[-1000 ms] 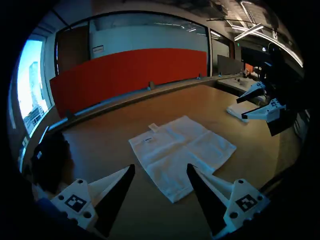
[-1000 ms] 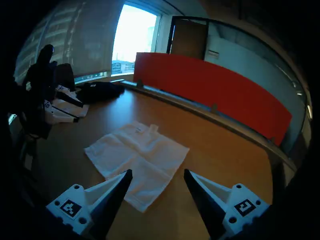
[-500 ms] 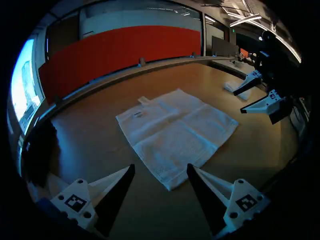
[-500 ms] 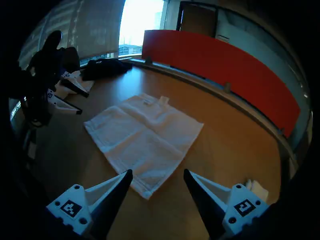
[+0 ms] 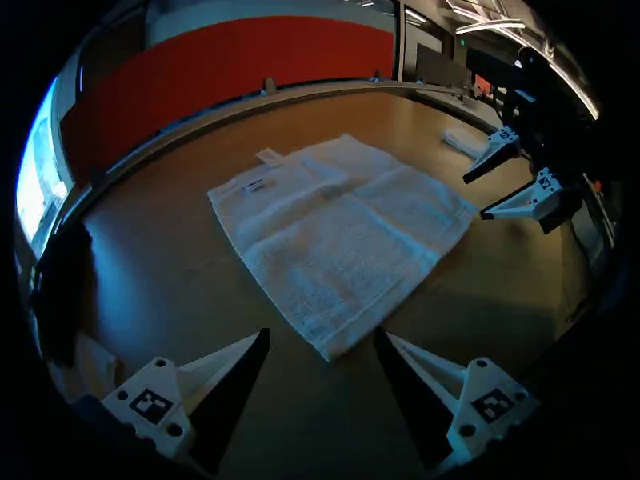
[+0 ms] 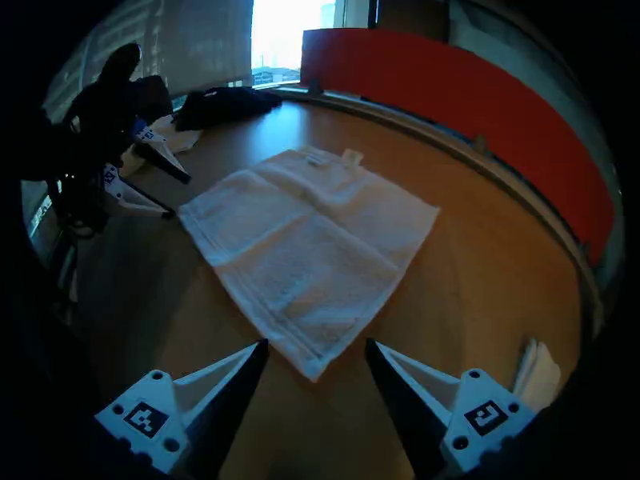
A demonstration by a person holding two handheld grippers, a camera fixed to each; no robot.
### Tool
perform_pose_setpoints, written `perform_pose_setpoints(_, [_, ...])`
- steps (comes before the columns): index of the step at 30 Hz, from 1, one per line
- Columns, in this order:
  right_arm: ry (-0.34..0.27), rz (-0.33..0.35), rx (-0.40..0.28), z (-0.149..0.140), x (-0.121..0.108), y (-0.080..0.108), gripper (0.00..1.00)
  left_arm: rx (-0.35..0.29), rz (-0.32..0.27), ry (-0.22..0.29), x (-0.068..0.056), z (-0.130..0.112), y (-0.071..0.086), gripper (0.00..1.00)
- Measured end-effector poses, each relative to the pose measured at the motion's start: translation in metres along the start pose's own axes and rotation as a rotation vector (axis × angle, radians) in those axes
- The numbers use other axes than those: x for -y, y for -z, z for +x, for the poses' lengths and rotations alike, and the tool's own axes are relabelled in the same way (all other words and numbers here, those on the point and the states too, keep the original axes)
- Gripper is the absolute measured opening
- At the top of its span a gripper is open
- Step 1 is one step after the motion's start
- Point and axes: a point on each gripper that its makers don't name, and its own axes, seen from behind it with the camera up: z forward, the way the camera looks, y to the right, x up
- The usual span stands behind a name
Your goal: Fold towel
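Your left tongs (image 5: 320, 332) and right tongs (image 6: 316, 343) both stand spread wide, holding nothing. Over the last second you have brought each down and in toward the towel (image 5: 336, 232). It lies flat and unfolded on the worktop (image 5: 152, 264). A corner of the towel now sits just between each pair of tips, where before it lay well ahead of them. The approach looks nearly finished: both corners are placed for a pinch, and the fold is not yet begun.
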Motion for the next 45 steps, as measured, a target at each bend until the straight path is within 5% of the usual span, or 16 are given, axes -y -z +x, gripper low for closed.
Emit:
perform_pose_setpoints(34, [-0.024, 0.045, 0.049, -0.02, -0.001, -0.009, 0.56, 0.069, -0.033, -0.014, -0.013, -0.014, -0.015, 0.77])
perform_pose_setpoints(38, [-0.029, 0.046, 0.05, -0.02, -0.002, -0.008, 0.46, 0.068, -0.035, -0.016, -0.015, -0.014, -0.015, 0.65])
perform_pose_setpoints(45, [-0.026, 0.059, 0.047, -0.019, 0.003, -0.008, 0.25, 0.065, -0.018, 0.0, -0.015, -0.01, -0.016, 0.26])
